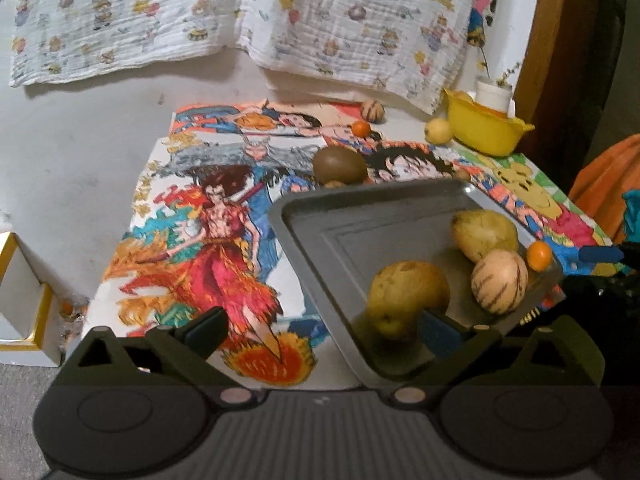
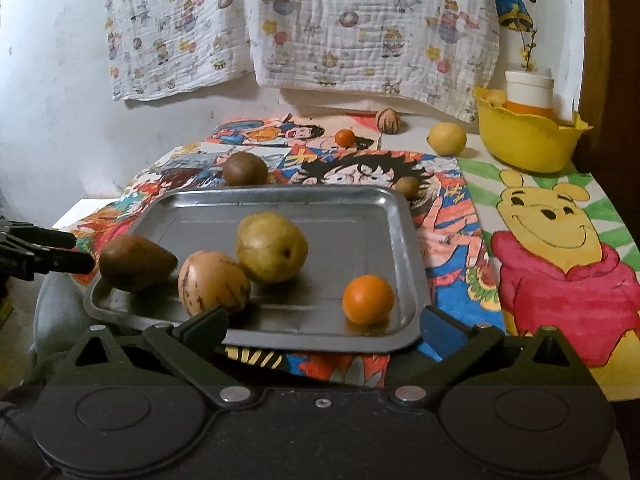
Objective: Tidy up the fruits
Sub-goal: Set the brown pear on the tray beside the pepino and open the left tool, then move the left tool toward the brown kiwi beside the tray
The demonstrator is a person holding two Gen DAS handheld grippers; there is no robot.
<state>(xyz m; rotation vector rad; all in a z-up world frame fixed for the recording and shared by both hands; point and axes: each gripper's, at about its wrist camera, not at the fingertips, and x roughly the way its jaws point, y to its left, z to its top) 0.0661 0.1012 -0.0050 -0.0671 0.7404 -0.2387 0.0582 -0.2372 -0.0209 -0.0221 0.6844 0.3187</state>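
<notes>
A metal tray [image 2: 360,208] [image 1: 320,220] lies on the drawing-covered table. In it are a brown pear [image 2: 136,262] [image 1: 408,294], a striped melon fruit [image 2: 212,282] [image 1: 499,282], a yellow pear [image 2: 272,252] [image 1: 484,234] and a small orange [image 2: 368,299] [image 1: 539,255]. My left gripper [image 1: 324,330] is open, its right finger at the brown pear. My right gripper [image 2: 324,330] is open at the tray's near edge. Loose on the table are a kiwi [image 2: 245,168] [image 1: 339,165], a small orange [image 2: 345,137] [image 1: 361,128], a striped fruit [image 2: 388,120] [image 1: 373,110] and a lemon [image 2: 447,138] [image 1: 439,130].
A yellow bowl [image 2: 528,140] [image 1: 484,128] with a white jar [image 2: 528,88] stands at the back right. A small brown fruit [image 2: 407,186] lies behind the tray's far corner. A patterned cloth [image 2: 320,28] hangs on the wall. A white box [image 1: 20,304] sits left.
</notes>
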